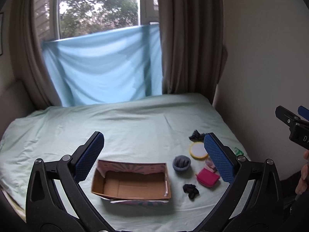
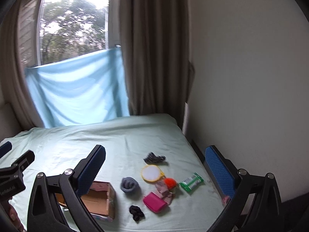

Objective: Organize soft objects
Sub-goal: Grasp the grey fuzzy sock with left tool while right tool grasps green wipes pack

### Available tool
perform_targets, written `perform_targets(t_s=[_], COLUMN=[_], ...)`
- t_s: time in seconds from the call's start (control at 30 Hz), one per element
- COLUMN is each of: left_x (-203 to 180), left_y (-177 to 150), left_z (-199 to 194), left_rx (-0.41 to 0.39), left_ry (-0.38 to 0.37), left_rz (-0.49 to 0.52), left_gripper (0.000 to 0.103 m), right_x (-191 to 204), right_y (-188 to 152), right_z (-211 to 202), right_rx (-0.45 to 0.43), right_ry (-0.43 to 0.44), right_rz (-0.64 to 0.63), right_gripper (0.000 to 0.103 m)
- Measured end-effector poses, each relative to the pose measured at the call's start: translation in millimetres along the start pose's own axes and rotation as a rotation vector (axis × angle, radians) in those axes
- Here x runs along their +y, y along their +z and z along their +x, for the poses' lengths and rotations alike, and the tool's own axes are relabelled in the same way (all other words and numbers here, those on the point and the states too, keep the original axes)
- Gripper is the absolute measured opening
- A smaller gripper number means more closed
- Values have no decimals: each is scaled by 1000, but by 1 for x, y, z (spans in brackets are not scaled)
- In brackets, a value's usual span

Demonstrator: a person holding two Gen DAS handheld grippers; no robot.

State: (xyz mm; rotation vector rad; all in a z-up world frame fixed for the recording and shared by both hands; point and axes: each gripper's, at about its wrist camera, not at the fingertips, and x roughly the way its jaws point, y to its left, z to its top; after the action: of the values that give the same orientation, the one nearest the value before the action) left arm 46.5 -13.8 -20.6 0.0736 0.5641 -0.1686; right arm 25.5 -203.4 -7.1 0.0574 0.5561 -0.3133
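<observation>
Both tongs held above the near edge of a bed (image 1: 135,119) covered in a pale green sheet, neither touching anything. Left tongs (image 1: 154,154) spread wide, blue pads empty; between them in the left wrist view sits an open cardboard box (image 1: 131,183), flaps up, nothing inside that shows. Right tongs (image 2: 154,172) likewise spread and empty, off to the right of the left pair. Soft things lie loose on the sheet to the right of the box, none in it: a rolled grey-blue sock (image 2: 129,185) nearest the box, a small black scrunchie (image 2: 136,212) in front of it, a magenta pouch (image 2: 154,202) just beside that, a pinkish cloth bundle (image 2: 164,190) touching the pouch's far side with an orange pom-pom (image 2: 170,182) on it. Farther back, a round yellow-rimmed mirror (image 2: 151,173) (hard, not soft), and beyond it a dark crumpled piece of fabric (image 2: 153,158). A green wrapped packet (image 2: 191,182) lies near the bed's right edge, apart from the cluster. In the left wrist view the right-hand pad covers part of the pink bundle and the pouch's edge; in the right wrist view the left-hand finger hides the box's near left corner. Behind the bed: a light blue cloth (image 1: 100,67) hung across the lower window, brown curtains (image 1: 189,38), a plain wall (image 2: 251,77) to the right. A bit of the person's hand (image 1: 303,177) shows at the frame edge.
</observation>
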Motion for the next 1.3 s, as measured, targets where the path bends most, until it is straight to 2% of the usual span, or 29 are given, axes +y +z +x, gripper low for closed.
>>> perform_targets(t_s=[0.27,0.4,0.53,0.63,0.87,1.1,1.3], left_x=[-54,-81,-102,-113,-147,-169,-173], left_y=[-13,-26,-49,-68,-114,-156,-188], left_z=[86,136,194,229,315,388,432], left_rx=[146,223,298,328,386,475,569], left_ry=[-23,3,38,54,78,67,87], left_rz=[5,21,8,14,127,247,297], left_gripper=[102,102,102,102,102,102,102], right_x=[-56,-83,-107,-117,-144,-160,-168], right_y=[-14,-29,-55,-76,-129,-170,-201], right_z=[71,127,196,241,328,386,421], right_rx=[124,211,310,387,540,622,687], right_ry=[-59,-80,-67,-71,-140,-183,-235], right_rz=[67,91,126,152,253,373,424], right_gripper=[103,103,103,103,103,103,103])
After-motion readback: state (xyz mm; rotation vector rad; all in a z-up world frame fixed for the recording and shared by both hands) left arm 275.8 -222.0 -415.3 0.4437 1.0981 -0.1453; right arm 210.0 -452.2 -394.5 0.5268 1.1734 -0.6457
